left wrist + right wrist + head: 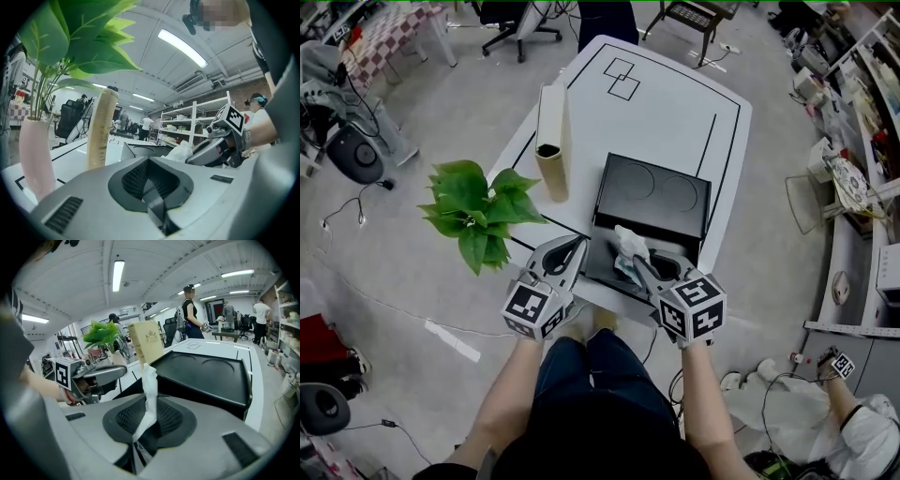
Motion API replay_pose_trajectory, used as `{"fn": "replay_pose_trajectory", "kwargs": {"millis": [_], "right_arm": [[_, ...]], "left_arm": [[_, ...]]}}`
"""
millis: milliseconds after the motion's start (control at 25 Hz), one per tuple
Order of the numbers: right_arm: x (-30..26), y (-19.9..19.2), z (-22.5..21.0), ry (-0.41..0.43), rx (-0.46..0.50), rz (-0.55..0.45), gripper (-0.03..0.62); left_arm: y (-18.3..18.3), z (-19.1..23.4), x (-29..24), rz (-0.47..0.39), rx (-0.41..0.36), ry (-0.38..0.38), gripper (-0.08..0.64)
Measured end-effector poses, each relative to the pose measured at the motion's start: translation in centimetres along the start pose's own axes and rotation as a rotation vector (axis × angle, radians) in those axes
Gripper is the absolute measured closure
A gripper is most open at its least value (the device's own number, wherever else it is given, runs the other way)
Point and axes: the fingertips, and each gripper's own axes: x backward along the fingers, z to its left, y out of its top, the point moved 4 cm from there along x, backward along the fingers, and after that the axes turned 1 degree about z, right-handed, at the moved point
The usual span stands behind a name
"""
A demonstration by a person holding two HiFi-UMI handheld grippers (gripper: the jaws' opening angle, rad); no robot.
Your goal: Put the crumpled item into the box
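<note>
A black box [602,270] stands on the white table [675,103] with its lid [656,192] thrown back, two rings on it. My right gripper [639,265] is shut on the crumpled white item [627,246], which hangs just above the box's open near part. In the right gripper view the crumpled white item [149,390] sticks up from between the jaws of the right gripper [148,432], in front of the lid [206,373]. My left gripper [573,251] hovers by the box's left near corner, shut and holding nothing; the left gripper [154,187] shows its pads meeting.
A tall tan tube [551,141] stands left of the box. A leafy green plant [473,211] in a pale vase [35,154] is at the table's left near corner. Shelves [862,112] line the right; cables and chairs lie on the floor.
</note>
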Motion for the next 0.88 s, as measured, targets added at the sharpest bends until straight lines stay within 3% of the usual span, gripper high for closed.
{"fn": "replay_pose_trajectory", "kwargs": {"millis": [480,880], "right_arm": [[-2.2,-0.4,0.5,0.109,-0.005,0.16,0.526],[-2.7,-0.7,-0.7,0.091,-0.029,0.236,0.522]], "left_arm": [[-0.5,1.2,0.3,0.008,0.014,0.032,0.558],[-0.4,1.7,0.3,0.009,0.025,0.04,0.558]]}}
